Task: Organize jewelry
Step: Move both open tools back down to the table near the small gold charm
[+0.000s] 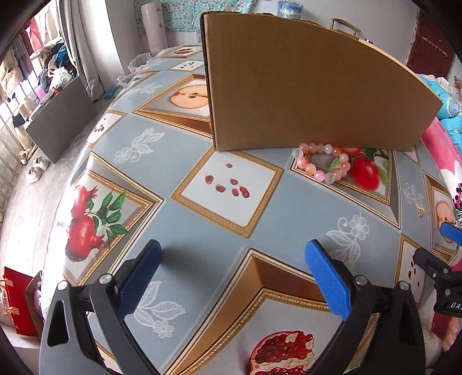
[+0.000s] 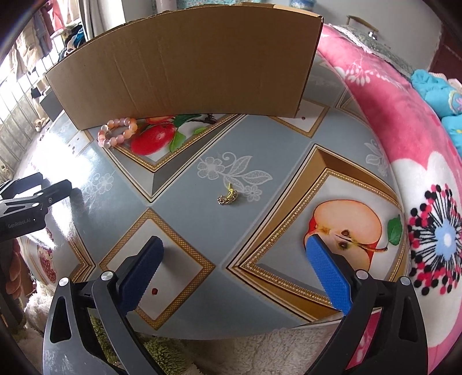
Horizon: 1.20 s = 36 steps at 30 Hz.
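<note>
Both hand-held grippers, left [image 1: 232, 258] and right [image 2: 234, 255], gape empty. The bracelet [image 1: 322, 165] looks light, slippery; pinch across its beaded band.

The table [image 1: 202, 138] wears a grey-blue cloth with printed squares of pomegranates, cut apples and red seeds inside golden frames. In the lower left of the left wrist view a red paper bag [image 1: 17, 303] stands on the floor, and higher at the left edge lie white shoes [image 1: 36, 168] next to a dark grey board [image 1: 62, 116]. A white cylinder [image 1: 154, 27] stands at the top of this view, before a flowered curtain. On the right side of the right wrist view lies a pink blanket [image 2: 404, 138] with flowers, and above it, at the right edge, some turquoise bedding [image 2: 433, 83].
</note>
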### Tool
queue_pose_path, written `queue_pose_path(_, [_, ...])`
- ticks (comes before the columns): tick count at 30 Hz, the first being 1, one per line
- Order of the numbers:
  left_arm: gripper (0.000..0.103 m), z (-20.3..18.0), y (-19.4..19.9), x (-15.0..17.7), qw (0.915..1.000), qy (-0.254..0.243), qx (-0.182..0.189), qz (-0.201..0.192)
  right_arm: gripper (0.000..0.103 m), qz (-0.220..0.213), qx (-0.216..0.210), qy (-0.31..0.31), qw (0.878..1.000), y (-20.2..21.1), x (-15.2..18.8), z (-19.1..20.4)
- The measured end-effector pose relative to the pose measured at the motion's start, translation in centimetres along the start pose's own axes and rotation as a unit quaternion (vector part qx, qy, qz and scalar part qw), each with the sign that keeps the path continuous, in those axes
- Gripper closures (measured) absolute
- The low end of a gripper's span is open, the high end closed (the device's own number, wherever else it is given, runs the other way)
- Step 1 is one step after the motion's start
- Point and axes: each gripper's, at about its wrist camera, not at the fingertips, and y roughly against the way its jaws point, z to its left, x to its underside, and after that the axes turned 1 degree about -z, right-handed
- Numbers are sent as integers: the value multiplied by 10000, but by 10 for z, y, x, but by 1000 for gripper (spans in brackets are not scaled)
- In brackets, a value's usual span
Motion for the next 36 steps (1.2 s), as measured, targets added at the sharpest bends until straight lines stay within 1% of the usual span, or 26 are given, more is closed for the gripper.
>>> queue_pose_path(18, [5, 2, -7, -5, 9999, 44, -22, 164, 8, 101, -4, 0, 9999, -5, -7, -4])
queue_pose_path(29, [5, 3, -7, -5, 9996, 26, -8, 288, 8, 371, -23, 77, 9993, -11, -16, -4])
queue_pose_path(36, [5, 4, -9, -7, 9993, -3, 7, 364, 8, 465, -8, 56, 9989, -15, -22, -3])
